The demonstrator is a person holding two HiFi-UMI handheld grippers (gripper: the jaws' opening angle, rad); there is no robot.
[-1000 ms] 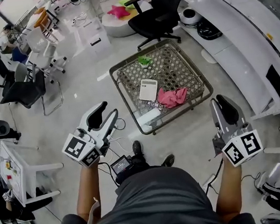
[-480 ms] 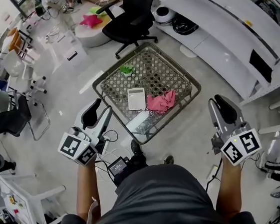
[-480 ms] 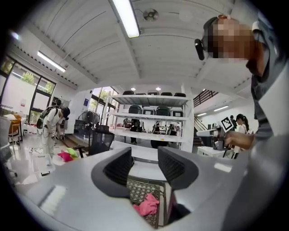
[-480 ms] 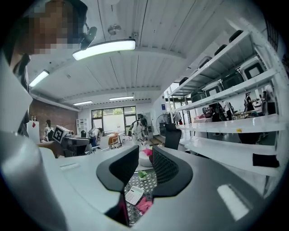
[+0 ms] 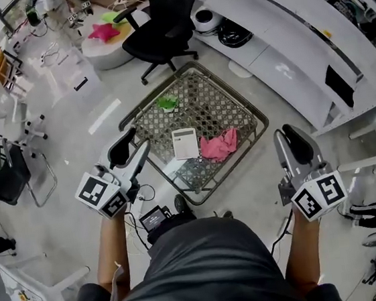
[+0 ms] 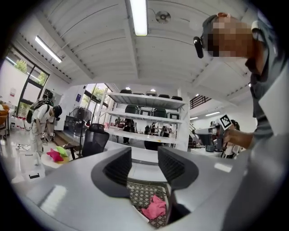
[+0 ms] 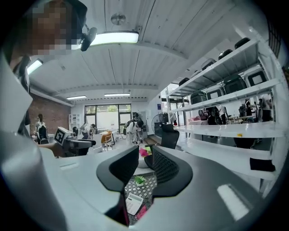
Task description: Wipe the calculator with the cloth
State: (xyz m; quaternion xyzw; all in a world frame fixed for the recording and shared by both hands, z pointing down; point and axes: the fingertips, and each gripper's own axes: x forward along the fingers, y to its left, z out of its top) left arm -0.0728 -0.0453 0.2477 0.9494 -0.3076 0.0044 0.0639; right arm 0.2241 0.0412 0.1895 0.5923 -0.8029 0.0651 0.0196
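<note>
Calculator (image 5: 185, 143) lies flat on the lattice-topped low table (image 5: 237, 104). The pink cloth (image 5: 218, 145) is crumpled just beside it on its right, and a small green plant (image 5: 166, 102) sits farther back. Both grippers hover short of the table and touch nothing. The left gripper (image 5: 134, 150) has its jaws clearly apart and empty; the right gripper (image 5: 288, 139) shows only a narrow gap, also empty.

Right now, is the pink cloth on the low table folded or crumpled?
Crumpled: the pink cloth lies in a lumpy, uneven heap on the table, just beside the calculator.
</note>
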